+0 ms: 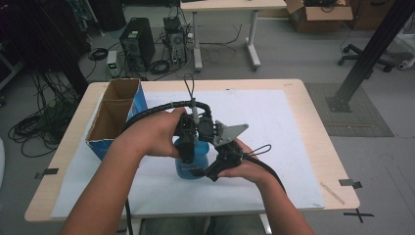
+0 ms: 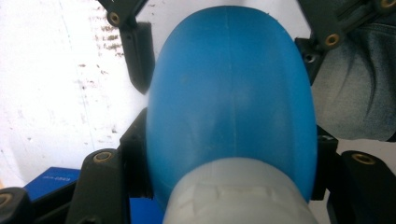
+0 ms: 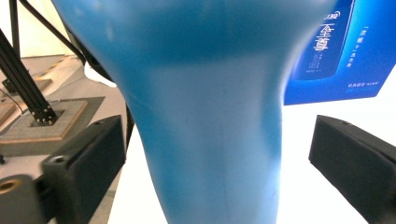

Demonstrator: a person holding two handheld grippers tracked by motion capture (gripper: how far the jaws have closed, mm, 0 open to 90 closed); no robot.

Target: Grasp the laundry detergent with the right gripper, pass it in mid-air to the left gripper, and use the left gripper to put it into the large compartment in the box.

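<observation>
A blue plastic bottle stands on the white mat, between both grippers. My left gripper comes down from above, and in the left gripper view its jaws press on both sides of the bottle just past the pale cap. My right gripper reaches in low from the right. In the right gripper view its black jaws stand on either side of the bottle's body, with a clear gap on the right side. Farther along the bottle in the left gripper view, the right gripper's fingers flank it.
An open blue cardboard box stands at the table's left; its printed side is close behind the bottle. A white mat covers the wooden table. Computers, cables and a black frame post stand on the floor beyond.
</observation>
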